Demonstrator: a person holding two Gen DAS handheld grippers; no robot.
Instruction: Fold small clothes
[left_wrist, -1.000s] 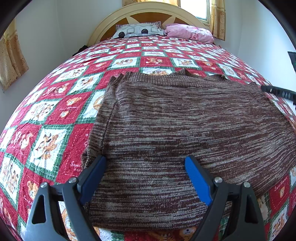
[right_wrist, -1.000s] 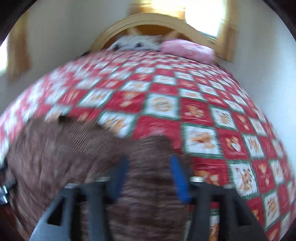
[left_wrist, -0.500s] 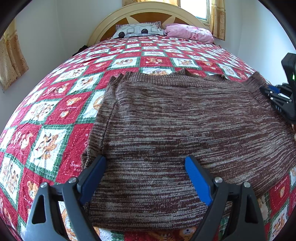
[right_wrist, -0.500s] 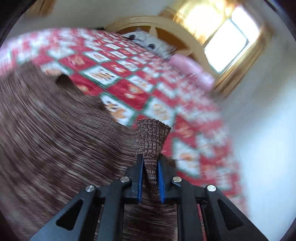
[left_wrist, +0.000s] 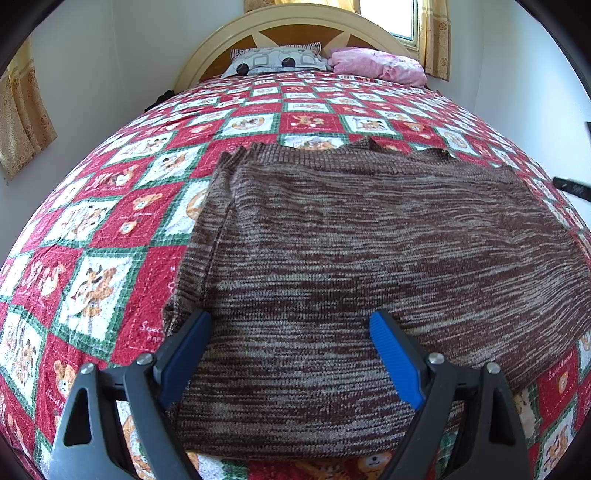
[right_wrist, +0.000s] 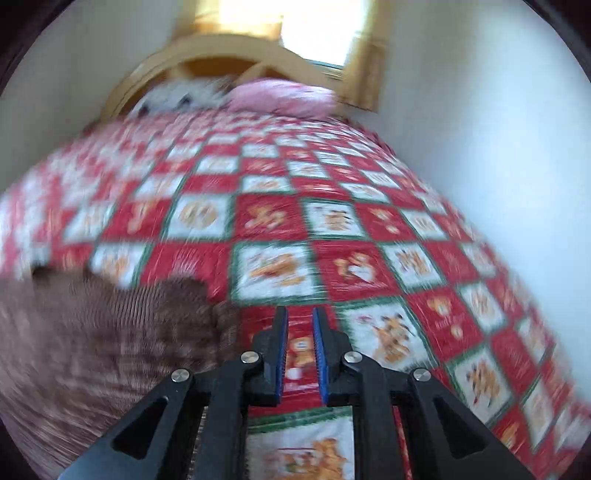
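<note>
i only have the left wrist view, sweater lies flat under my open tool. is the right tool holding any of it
observer: no, the right tool has only a narrow gap between its fingers, with nothing in it
operator: where is it then
observer: over bare bedspread; the sweater lies off to its left
operator: sharp picture there
observer: no, the right wrist view is smeared with motion blur

I see bed (left_wrist: 110, 206) under red-green patchwork quilt, arched wooden headboard (left_wrist: 295, 22), two pillows (left_wrist: 277, 59), white walls (left_wrist: 110, 55), yellow curtains (left_wrist: 18, 122), bright window (left_wrist: 388, 14).
</note>
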